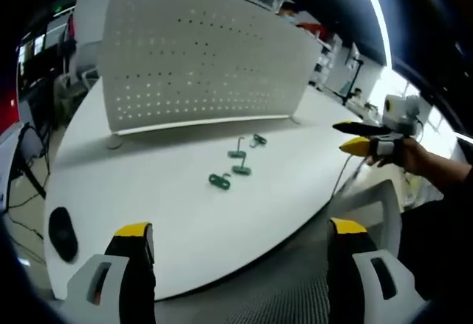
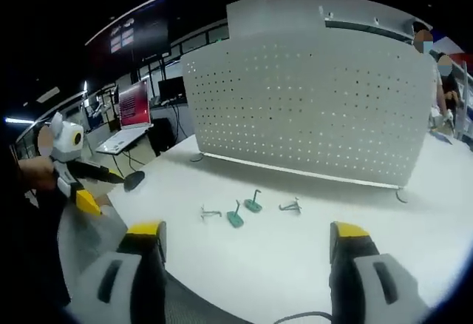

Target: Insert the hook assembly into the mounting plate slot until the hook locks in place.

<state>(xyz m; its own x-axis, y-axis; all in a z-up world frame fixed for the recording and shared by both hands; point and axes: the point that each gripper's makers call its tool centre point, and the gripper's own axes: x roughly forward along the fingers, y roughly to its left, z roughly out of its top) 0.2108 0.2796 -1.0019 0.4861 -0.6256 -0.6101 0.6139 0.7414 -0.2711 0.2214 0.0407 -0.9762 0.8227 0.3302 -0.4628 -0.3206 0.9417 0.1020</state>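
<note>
The mounting plate (image 1: pixel 199 61) is a white perforated panel standing upright across the back of the white table (image 1: pixel 148 198); in the right gripper view the mounting plate (image 2: pixel 310 109) faces me. Several small metal hooks with green bases lie loose on the table in front of it: one hook (image 1: pixel 256 140) nearest the panel, another hook (image 1: pixel 240 167), a third hook (image 1: pixel 219 181). The right gripper view shows a green-based hook (image 2: pixel 253 204) and a wire hook (image 2: pixel 290 206). My left gripper (image 1: pixel 240 231) and right gripper (image 2: pixel 246 231) are both open and hold nothing, well short of the hooks.
A black mouse (image 1: pixel 63 234) lies near the table's left edge. The right gripper (image 1: pixel 366 143), held in a hand, hovers off the table's right side. The left gripper (image 2: pixel 77 183) shows at the left. A laptop (image 2: pixel 129 117) and desks stand behind.
</note>
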